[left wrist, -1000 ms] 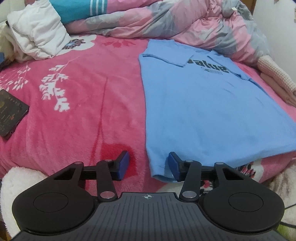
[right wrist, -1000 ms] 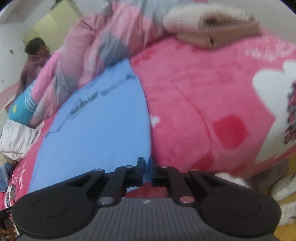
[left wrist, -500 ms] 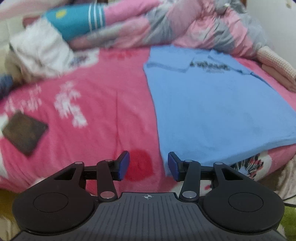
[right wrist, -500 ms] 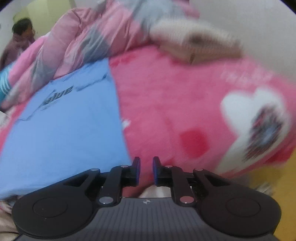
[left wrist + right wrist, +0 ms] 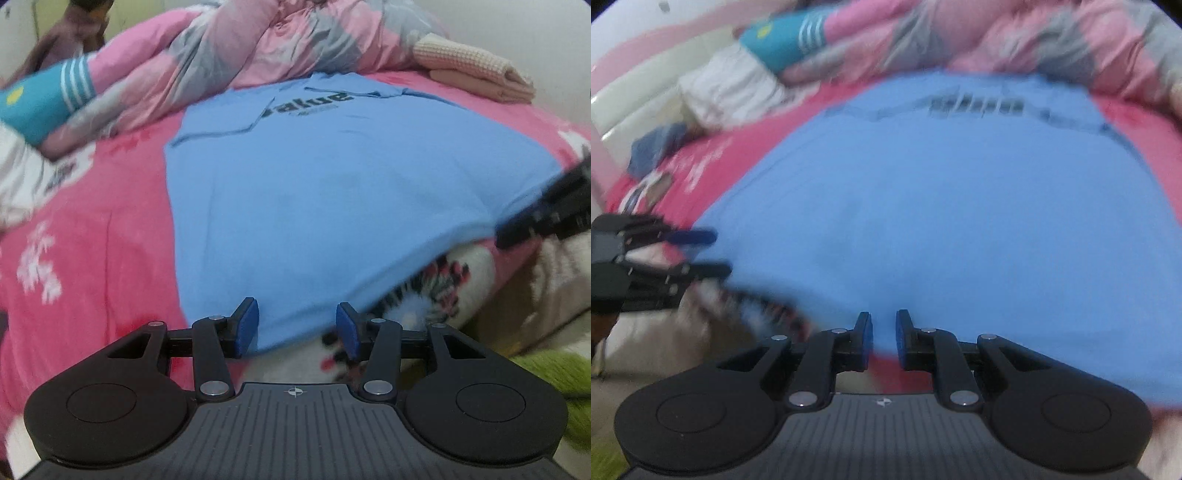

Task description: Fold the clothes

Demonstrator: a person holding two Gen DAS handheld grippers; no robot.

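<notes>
On the pink blanket (image 5: pixel 92 236) a blue T-shirt (image 5: pixel 325 206) lies flat. At the shirt's near hem, the left gripper (image 5: pixel 297 326) gapes wide and the right gripper (image 5: pixel 884 339) stands slightly parted, both holding nothing.

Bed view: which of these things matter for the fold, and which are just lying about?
For the job:
blue T-shirt
left gripper
right gripper

Lying about:
pink-grey duvet
folded cream knit
teal striped garment
white cloth

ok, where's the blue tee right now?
Blue tee lies flat on the pink blanket, hem at the near bed edge, between the open left tongs.
</notes>
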